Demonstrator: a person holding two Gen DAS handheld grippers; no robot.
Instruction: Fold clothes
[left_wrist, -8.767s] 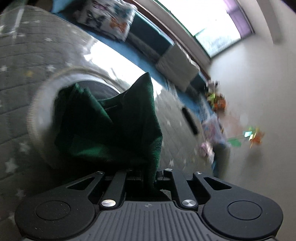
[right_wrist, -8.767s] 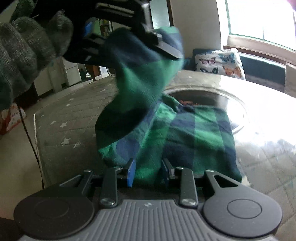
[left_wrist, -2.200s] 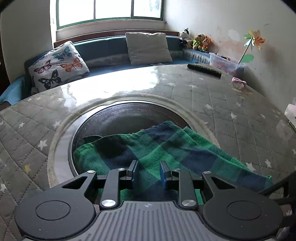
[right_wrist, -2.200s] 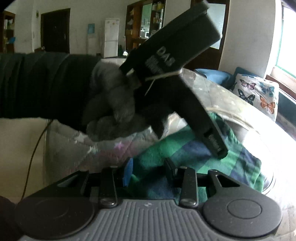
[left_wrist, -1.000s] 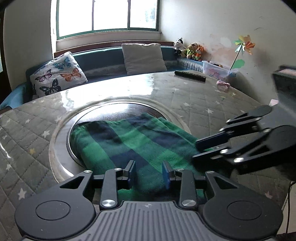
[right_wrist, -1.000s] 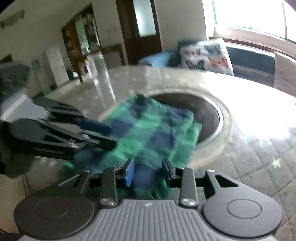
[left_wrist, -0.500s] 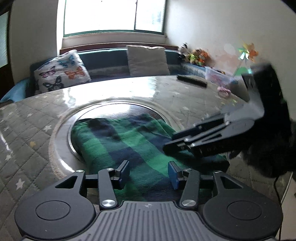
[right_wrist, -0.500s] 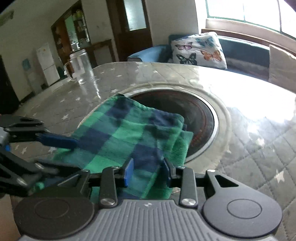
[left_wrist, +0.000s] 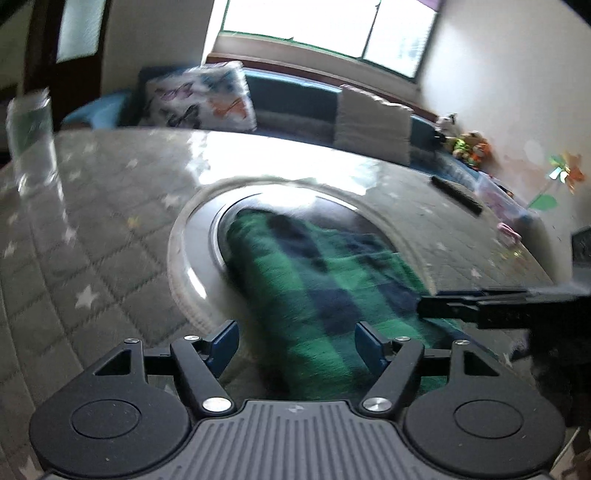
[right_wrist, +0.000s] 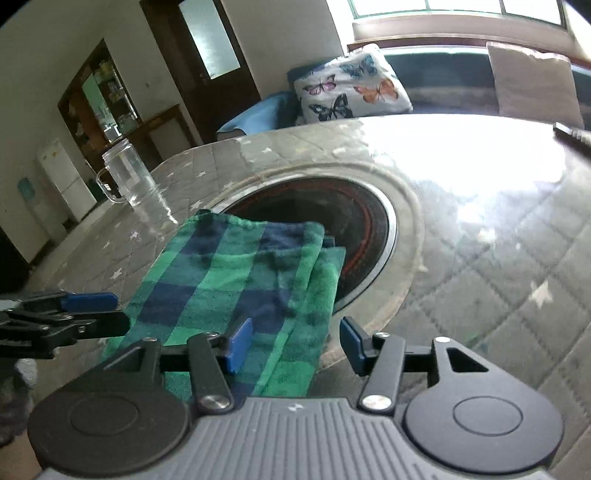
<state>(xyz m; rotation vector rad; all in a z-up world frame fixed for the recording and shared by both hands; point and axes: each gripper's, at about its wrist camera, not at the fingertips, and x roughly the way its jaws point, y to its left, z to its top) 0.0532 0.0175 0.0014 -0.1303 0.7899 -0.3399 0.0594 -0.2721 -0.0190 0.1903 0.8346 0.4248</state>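
The green-and-navy checked cloth garment (right_wrist: 236, 280) lies folded in layers, half over the round dark inset (right_wrist: 354, 218) of the quilted grey bench (right_wrist: 517, 266); left gripper (left_wrist: 293, 345) and right gripper (right_wrist: 291, 341) jaws are opening, pressing nothing, so this fold looks done, perhaps one more left

Both wrist cameras look steeply down, close over the table (left_wrist: 110, 229), sharing the folded cloth (right_wrist: 236, 280) from opposite ends.
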